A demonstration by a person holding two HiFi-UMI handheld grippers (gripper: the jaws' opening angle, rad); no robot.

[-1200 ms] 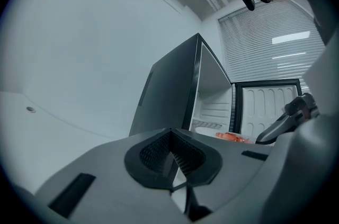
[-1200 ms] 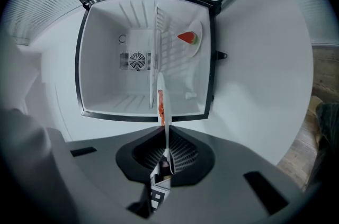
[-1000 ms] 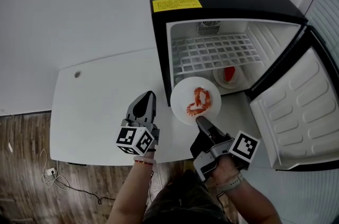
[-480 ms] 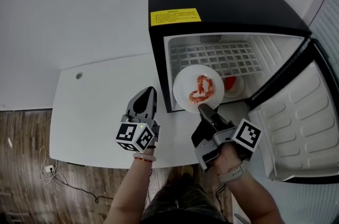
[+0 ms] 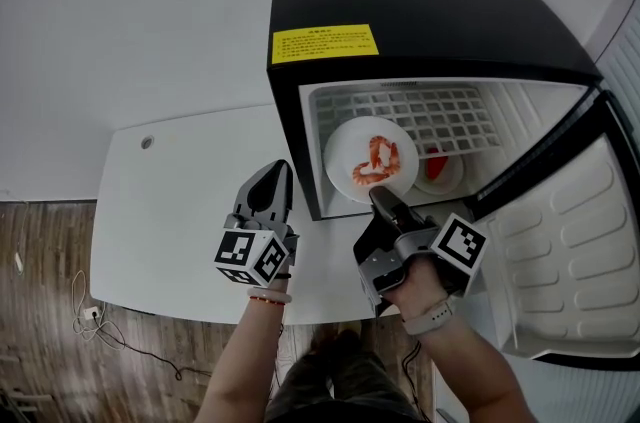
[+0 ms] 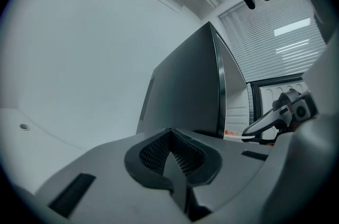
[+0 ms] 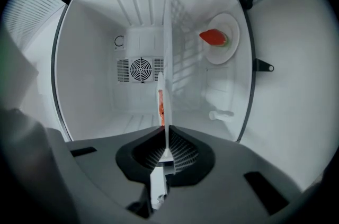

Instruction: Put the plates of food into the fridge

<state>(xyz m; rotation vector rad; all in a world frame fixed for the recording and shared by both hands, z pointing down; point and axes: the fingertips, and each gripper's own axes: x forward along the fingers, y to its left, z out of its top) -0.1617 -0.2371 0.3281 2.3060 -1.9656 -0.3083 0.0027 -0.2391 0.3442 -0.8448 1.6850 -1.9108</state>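
Plate (image 5: 342, 151) looks stiff and breakable, pinched at its near rim by right gripper (image 5: 379, 197) fingers; left gripper (image 5: 277, 169) fingers closed, empty.

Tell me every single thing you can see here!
Mini fridge: one, black outside, white inside, door open, at the table's right end.
Label: one, yellow, on the fridge top.
Wire shelf: one, white, inside the fridge.
Plate of shrimp: one, white plate with orange shrimp, at the fridge opening.
Plate of red food: one, white, on the fridge floor, right side.
Table: one, white.
Floor: brown wood, with a cable on it.
Left tongs: grey, shut, empty, over the table.
Right tongs: grey, shut on the plate of shrimp's rim.
Person's arms: two, at the bottom.
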